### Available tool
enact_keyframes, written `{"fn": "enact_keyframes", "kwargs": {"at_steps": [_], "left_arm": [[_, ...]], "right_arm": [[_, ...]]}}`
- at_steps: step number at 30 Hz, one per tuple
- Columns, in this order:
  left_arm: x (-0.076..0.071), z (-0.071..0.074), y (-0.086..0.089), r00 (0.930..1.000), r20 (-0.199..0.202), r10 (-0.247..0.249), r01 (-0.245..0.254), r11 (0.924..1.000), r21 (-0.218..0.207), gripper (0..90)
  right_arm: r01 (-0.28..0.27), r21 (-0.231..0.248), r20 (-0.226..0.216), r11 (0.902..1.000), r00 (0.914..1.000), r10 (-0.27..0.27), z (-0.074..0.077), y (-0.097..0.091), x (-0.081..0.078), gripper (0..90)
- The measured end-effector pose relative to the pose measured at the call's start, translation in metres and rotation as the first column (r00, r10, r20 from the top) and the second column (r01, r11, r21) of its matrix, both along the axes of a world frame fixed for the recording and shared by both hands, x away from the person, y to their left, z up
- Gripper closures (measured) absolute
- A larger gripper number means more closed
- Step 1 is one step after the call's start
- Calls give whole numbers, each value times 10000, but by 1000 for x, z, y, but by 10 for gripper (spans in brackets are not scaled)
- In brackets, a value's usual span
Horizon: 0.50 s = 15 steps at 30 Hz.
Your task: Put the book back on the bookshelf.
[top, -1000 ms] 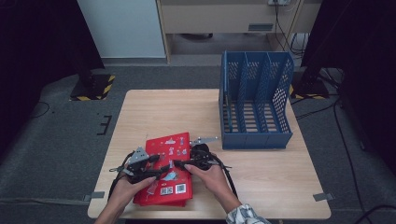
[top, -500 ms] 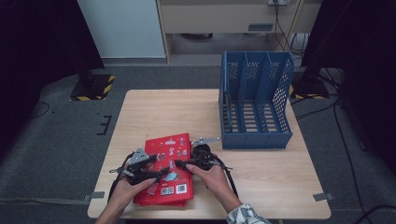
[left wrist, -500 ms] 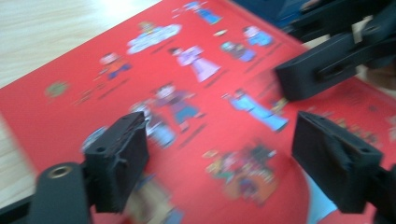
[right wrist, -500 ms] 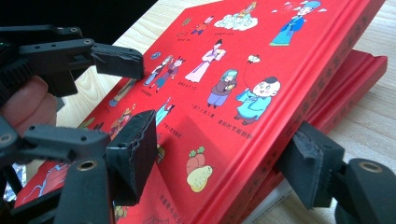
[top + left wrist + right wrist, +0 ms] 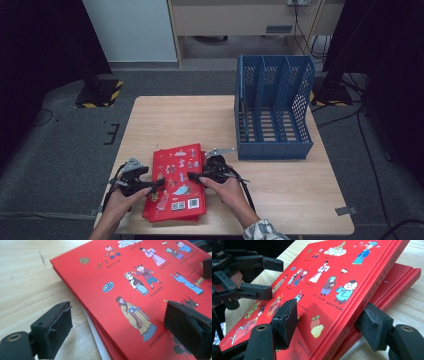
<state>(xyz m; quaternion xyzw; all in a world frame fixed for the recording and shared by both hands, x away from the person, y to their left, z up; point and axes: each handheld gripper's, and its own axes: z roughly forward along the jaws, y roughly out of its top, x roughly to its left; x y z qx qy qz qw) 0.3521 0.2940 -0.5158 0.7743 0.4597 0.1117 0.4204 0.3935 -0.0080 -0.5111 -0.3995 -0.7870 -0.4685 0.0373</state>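
Observation:
A stack of red picture books (image 5: 175,182) lies at the table's near edge. My right gripper (image 5: 194,177) is shut on the top red book (image 5: 337,282): one pad rests on its cover and the other sits under its right edge, holding that edge tilted above the lower red book (image 5: 402,282). At the stack's left edge my left gripper (image 5: 156,184) is open; its jaws have just been opening. The book's left edge (image 5: 140,297) lies between them, and neither pad presses on it. In the right gripper view the left gripper (image 5: 268,277) hovers over the far side of the cover.
A blue slotted file rack (image 5: 274,115) stands at the back right of the wooden table (image 5: 165,120). Bare wood lies left of the stack and between it and the rack. Dark floor surrounds the table.
My left gripper has slid left toward the stack's left edge and its jaws have spread apart. The right gripper has kept its place and its hold on the top book.

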Motion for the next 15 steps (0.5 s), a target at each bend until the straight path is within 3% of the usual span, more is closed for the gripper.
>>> {"fn": "enact_keyframes", "kwargs": {"at_steps": [2,5,10,12,15], "left_arm": [[3,-4,4,9992,-371,-132,114,9988,-486,46],[6,-7,4,9972,-635,-388,333,9958,-856,43],[12,-11,5,9952,-871,-442,344,9933,-1101,0],[16,-16,9,9899,-1296,-574,358,9860,-1631,0],[17,-17,10,9871,-1387,-795,518,9798,-1931,11]], "right_arm": [[-85,-35,6,10000,10000,85,1,2,-1,353],[-177,-42,42,9998,9998,177,0,4,-1,354],[-260,-18,14,9997,9997,260,0,4,-1,360],[-313,13,7,9995,9995,313,0,3,0,367],[-307,33,-4,9995,9995,307,-1,3,0,368]]}}
